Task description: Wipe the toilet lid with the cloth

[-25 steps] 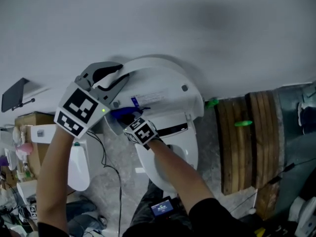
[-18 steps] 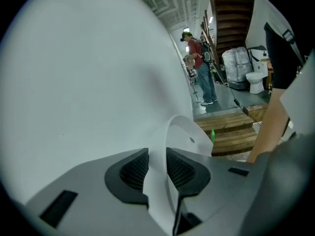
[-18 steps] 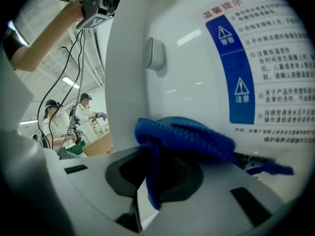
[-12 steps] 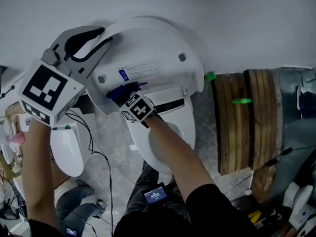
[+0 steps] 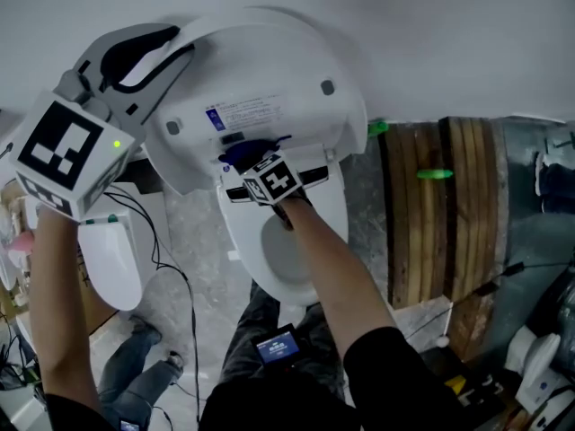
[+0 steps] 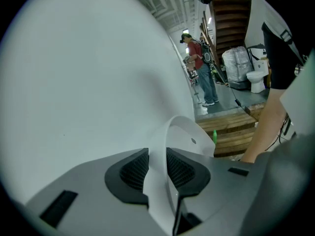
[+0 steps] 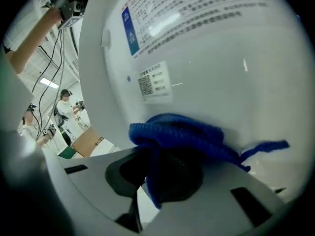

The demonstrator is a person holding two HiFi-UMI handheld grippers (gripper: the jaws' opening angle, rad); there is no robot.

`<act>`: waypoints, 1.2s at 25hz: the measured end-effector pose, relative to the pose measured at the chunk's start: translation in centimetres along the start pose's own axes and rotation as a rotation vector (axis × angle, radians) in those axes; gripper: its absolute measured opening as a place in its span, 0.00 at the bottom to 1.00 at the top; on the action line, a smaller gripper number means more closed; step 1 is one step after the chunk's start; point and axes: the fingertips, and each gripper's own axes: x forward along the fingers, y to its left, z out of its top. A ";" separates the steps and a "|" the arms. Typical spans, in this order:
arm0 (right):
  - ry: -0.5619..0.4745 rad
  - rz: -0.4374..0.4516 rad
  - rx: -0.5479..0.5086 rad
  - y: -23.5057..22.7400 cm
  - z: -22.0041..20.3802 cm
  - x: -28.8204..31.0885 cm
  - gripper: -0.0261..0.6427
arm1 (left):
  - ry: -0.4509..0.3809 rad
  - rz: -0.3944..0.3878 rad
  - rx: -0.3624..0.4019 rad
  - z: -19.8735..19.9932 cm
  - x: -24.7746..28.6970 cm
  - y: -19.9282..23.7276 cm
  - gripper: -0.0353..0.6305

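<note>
The white toilet lid (image 5: 287, 70) stands raised against the wall, its inner face with a printed label turned toward me. My left gripper (image 5: 172, 48) is shut on the lid's upper left rim; in the left gripper view the thin white lid edge (image 6: 183, 134) runs between the black pads (image 6: 133, 171). My right gripper (image 5: 259, 158) is shut on a blue cloth (image 5: 244, 151) low on the lid's inner face, just above the hinge. In the right gripper view the blue cloth (image 7: 182, 132) bunches between the jaws and presses on the lid (image 7: 221, 58) below the label.
Below the lid is the open toilet seat and bowl (image 5: 283, 250). Wooden pallets (image 5: 449, 223) lie to the right. A second white toilet part (image 5: 108, 259) and black cables (image 5: 175, 268) are at the left. A grey wall (image 5: 431, 25) is close behind the lid.
My right gripper has slid down the lid's inner face with the cloth, from beside the label to near the hinge. The left gripper keeps its hold on the rim.
</note>
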 end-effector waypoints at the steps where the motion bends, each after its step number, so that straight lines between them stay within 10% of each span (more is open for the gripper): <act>1: 0.003 -0.019 0.007 -0.8 -0.2 -0.6 0.12 | 0.003 0.002 0.000 -0.1 0.0 0.0 0.21; 30: -0.185 -0.386 -0.070 -8.9 8.8 -20.2 0.12 | 0.091 0.094 -0.066 -0.3 0.2 0.3 0.21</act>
